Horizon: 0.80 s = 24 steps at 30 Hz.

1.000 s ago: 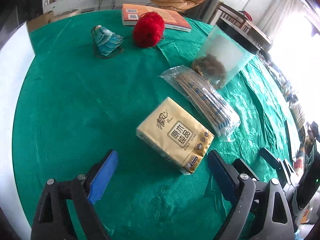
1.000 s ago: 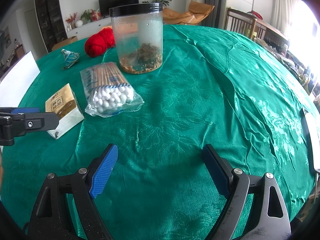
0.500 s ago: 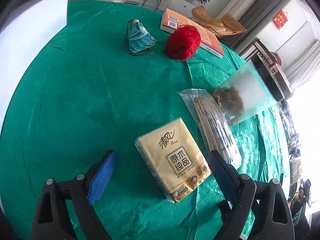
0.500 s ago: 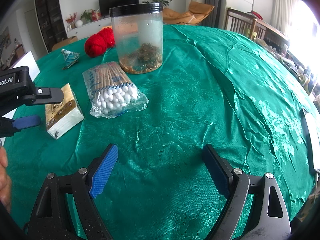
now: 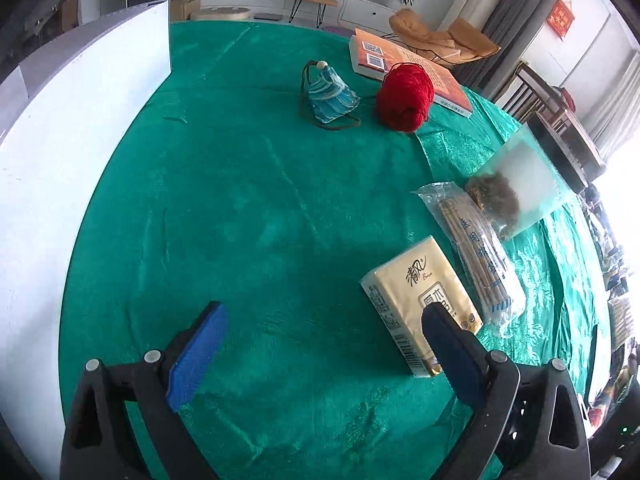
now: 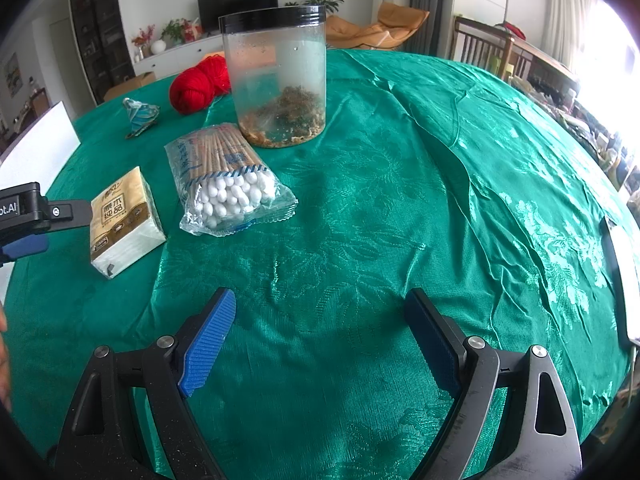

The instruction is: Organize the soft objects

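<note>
A yellow tissue pack (image 5: 416, 300) lies on the green tablecloth; it also shows in the right wrist view (image 6: 120, 220). My left gripper (image 5: 320, 344) is open and empty, its right finger over the pack's near corner. A bag of cotton swabs (image 5: 476, 256) (image 6: 224, 184) lies just right of the pack. A red yarn ball (image 5: 404, 96) (image 6: 192, 86) and a blue-green cloth pouch (image 5: 330, 94) (image 6: 138, 114) sit farther back. My right gripper (image 6: 320, 340) is open and empty above bare cloth. The left gripper shows at the left edge of the right wrist view (image 6: 36, 220).
A clear jar with a black lid (image 6: 276, 80) (image 5: 516, 188) holds brown material behind the swabs. An orange book (image 5: 408, 68) lies behind the yarn. A white board (image 5: 60, 160) runs along the table's left edge. Chairs stand beyond the table at the right.
My left gripper has swung left, so the tissue pack has shifted from between its fingers to its right finger. The right gripper has stayed still.
</note>
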Available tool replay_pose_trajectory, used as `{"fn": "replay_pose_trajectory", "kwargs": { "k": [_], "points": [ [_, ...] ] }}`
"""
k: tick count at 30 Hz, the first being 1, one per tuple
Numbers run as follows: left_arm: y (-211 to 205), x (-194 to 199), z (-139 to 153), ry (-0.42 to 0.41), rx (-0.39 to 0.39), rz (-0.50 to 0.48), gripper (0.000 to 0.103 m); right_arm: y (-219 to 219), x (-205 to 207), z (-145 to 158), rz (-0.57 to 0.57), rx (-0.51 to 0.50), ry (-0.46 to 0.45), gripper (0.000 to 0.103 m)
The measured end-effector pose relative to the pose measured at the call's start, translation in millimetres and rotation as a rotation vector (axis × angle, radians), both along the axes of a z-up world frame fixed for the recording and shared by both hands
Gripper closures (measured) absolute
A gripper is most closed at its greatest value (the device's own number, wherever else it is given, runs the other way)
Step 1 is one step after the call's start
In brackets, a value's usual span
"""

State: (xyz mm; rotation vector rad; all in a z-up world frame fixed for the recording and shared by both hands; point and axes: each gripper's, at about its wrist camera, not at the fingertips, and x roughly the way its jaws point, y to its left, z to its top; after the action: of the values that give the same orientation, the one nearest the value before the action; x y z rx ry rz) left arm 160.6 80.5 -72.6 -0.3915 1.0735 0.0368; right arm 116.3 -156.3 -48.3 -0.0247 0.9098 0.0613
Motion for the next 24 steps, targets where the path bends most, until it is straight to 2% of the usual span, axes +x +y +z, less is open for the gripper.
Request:
{"fn": "replay_pose_trajectory", "kwargs": {
  "k": [2,4,8,14,19,24],
  "points": [
    [-9.8,0.5,-0.6,0.014,-0.052,-0.024,0.006,0.0,0.0,0.1,0.000,0.000,0.000,0.014],
    [-28.4,5.0,-1.8,0.030,-0.061,-0.053,0.006,0.1,-0.1,0.1,0.000,0.000,0.000,0.014],
    [-65.2,16.5,-1.4,0.035,0.037,-0.047,0.006,0.0,-0.2,0.1,0.001,0.000,0.000,0.014],
    [-88.3,27.9,-14.6,0.047,0.179,-0.017,0.005,-0.1,-0.2,0.0,0.000,0.000,0.000,0.014],
    [-98.7,21.6,-19.1,0.032,0.293,-0.077,0.004,0.1,0.0,-0.1,0.001,0.001,0.000,0.014],
    [-73.3,6.7,-18.1,0.035,0.283,-0.098,0.003,-0.3,-0.1,-0.1,0.000,0.001,0.000,0.014]
  ]
}}
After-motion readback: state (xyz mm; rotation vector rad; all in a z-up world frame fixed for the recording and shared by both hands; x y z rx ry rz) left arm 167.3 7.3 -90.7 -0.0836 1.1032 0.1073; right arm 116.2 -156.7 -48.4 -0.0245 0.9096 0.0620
